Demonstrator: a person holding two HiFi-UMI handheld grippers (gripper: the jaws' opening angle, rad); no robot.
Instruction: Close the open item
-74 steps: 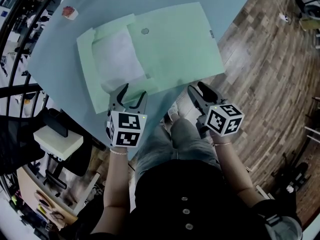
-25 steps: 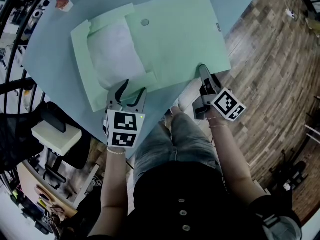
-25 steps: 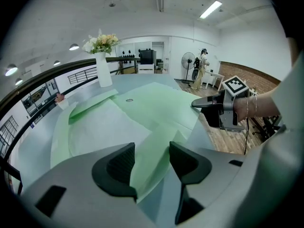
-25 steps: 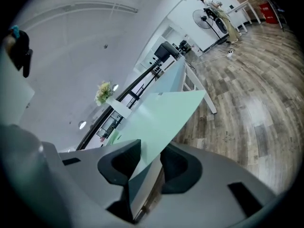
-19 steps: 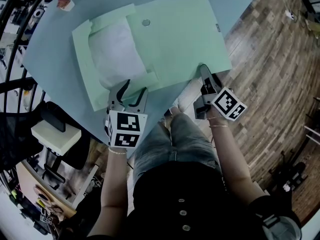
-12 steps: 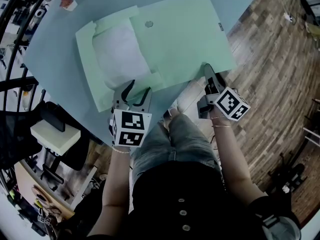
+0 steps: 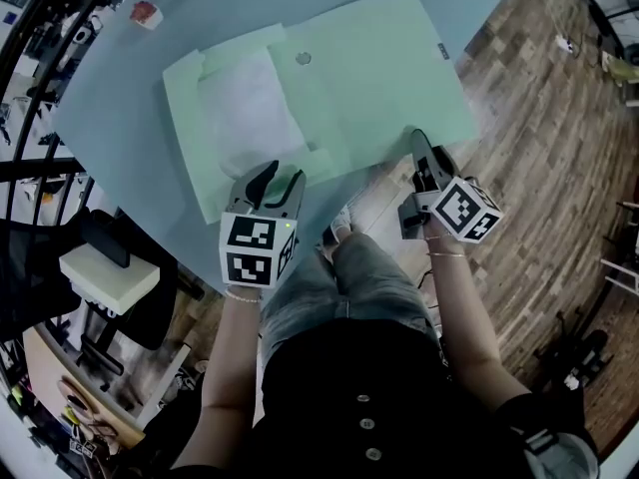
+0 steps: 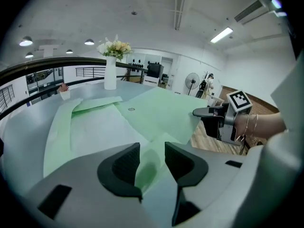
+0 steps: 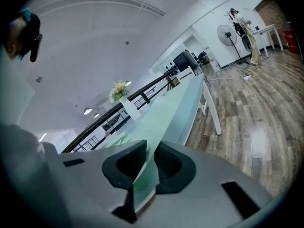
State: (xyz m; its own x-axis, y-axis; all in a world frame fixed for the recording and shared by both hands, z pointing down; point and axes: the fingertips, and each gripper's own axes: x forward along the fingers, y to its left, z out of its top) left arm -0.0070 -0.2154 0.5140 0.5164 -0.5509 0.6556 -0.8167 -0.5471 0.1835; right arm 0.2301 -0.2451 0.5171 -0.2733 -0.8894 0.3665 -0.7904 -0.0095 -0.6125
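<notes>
Left gripper (image 7: 283, 176) is closing, jaws half apart astride a folder (image 7: 384, 73) flap at lower centre, not yet pinching. Right gripper (image 7: 422, 148) is closing, nearly together around the folder's lower right edge. Folder lies open on a blue table (image 7: 110, 108); wood floor (image 7: 544, 158) at right.

left gripper (image 7: 283, 171) / right gripper (image 7: 419, 144): grey shells, black textured pads, both sets of jaws closing with the green sheet (image 7: 379, 78) between. White cube (image 7: 255, 250) with black square markers behind each jaw pair. Further back: thin bracelets (image 7: 444, 254), black buttoned top (image 7: 369, 397), grey-blue jeans (image 7: 329, 287)
</notes>
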